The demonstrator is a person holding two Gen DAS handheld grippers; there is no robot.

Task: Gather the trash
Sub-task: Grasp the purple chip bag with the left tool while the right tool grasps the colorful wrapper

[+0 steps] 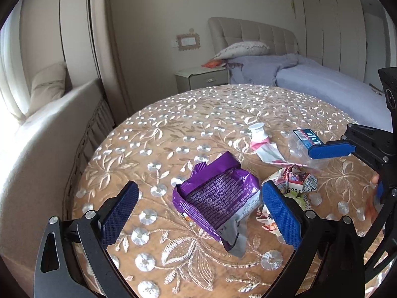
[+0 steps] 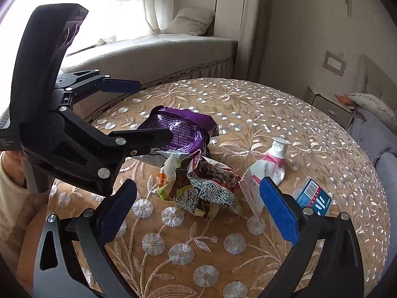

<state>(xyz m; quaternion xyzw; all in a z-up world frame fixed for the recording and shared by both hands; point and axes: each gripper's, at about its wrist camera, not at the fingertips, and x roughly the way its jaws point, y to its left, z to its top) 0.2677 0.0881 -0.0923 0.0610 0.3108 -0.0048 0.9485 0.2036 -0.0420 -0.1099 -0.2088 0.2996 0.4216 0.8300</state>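
Note:
A crumpled purple snack bag (image 1: 218, 196) lies on the round table between the open jaws of my left gripper (image 1: 198, 211), which hovers just above it, empty. The bag shows in the right wrist view too (image 2: 183, 126). A crumpled wrapper with QR codes (image 2: 206, 186) lies between the open jaws of my right gripper (image 2: 198, 211), also empty; it shows in the left wrist view (image 1: 295, 181). A squeezed white-and-pink tube (image 2: 270, 168) and a clear bottle with a blue label (image 1: 304, 146) lie further right.
The round table (image 2: 248, 104) has a gold embroidered cloth. A bed (image 1: 310, 77) and a nightstand (image 1: 202, 79) stand beyond it. A window seat (image 2: 153, 49) runs along the other side. The left gripper's body (image 2: 62, 129) reaches in beside the purple bag.

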